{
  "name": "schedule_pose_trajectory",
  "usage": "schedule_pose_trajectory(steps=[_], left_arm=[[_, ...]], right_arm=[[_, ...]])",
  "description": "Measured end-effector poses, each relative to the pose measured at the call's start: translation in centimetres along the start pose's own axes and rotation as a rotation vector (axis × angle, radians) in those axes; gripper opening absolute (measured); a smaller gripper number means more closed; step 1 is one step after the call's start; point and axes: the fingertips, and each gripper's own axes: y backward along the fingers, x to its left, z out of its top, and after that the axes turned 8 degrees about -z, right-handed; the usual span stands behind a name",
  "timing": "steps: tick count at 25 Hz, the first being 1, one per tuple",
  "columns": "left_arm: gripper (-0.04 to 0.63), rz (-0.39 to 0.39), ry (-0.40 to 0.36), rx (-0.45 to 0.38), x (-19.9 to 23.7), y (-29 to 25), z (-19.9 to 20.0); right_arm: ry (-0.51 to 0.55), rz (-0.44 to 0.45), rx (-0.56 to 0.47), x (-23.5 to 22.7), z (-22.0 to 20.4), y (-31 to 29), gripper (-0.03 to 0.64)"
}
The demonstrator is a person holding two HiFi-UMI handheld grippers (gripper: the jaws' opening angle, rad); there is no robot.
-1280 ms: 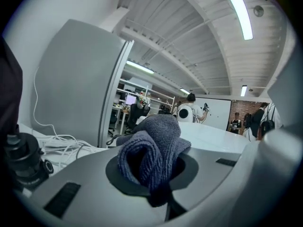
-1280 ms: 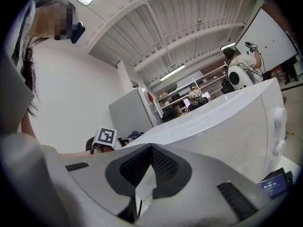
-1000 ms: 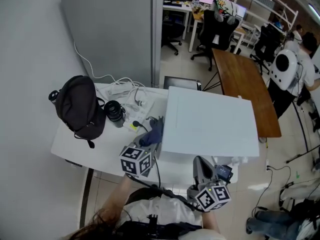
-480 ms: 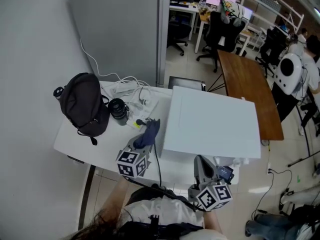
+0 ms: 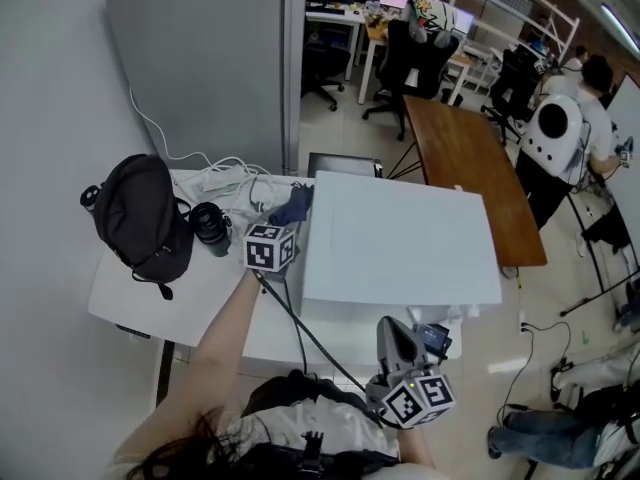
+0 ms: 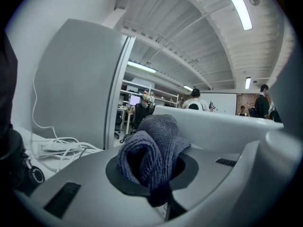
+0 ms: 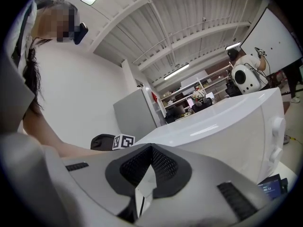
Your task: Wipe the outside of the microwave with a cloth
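Office desks and chairs fill the background; left of centre, a white bench (image 5: 130, 288) carries the white microwave (image 5: 400, 243). The left gripper (image 5: 287, 218) is clamped on a bunched blue cloth (image 5: 293, 205), right beside the microwave's upper-left corner, probably to wipe that side wall. The right gripper (image 5: 395, 333), jaws together and empty, hangs at lower centre, clear of the wiping.

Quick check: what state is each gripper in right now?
Left gripper: closed on the blue cloth.
Right gripper: closed, holding nothing.
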Motion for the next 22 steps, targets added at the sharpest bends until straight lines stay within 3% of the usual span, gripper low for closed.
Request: schedule_pose_trajectory(steps=[4, 8, 12, 16, 19, 22], left_arm=[[0.051, -0.058, 0.039, 0.016, -1.1, 1.0, -1.7], [0.051, -0.07, 0.03, 0.02, -3.2, 4.6, -4.5], [0.051, -0.089, 0.135, -0.017, -7.2, 9.8, -8.0], [0.051, -0.118, 0.192, -0.008, -11.8, 14.9, -11.4], [0.051, -0.132, 0.26, -0.015, -13.7, 17.4, -12.5], [0.051, -0.135, 0.27, -0.019, -14.8, 18.6, -12.7]], right_arm=[[-0.004, -0.02, -0.011, -0.6, 0.0, 0.5, 0.025], [-0.007, -0.024, -0.006, -0.6, -0.3, 0.2, 0.026], [-0.013, -0.01, 0.004, -0.6, -0.6, -0.5, 0.026], [-0.01, 0.012, 0.017, -0.1, -1.0, -1.3, 0.025], [-0.012, 0.03, 0.037, 0.4, -1.6, -1.8, 0.026], [-0.012, 0.044, 0.052, 0.7, -2.0, -1.8, 0.025]])
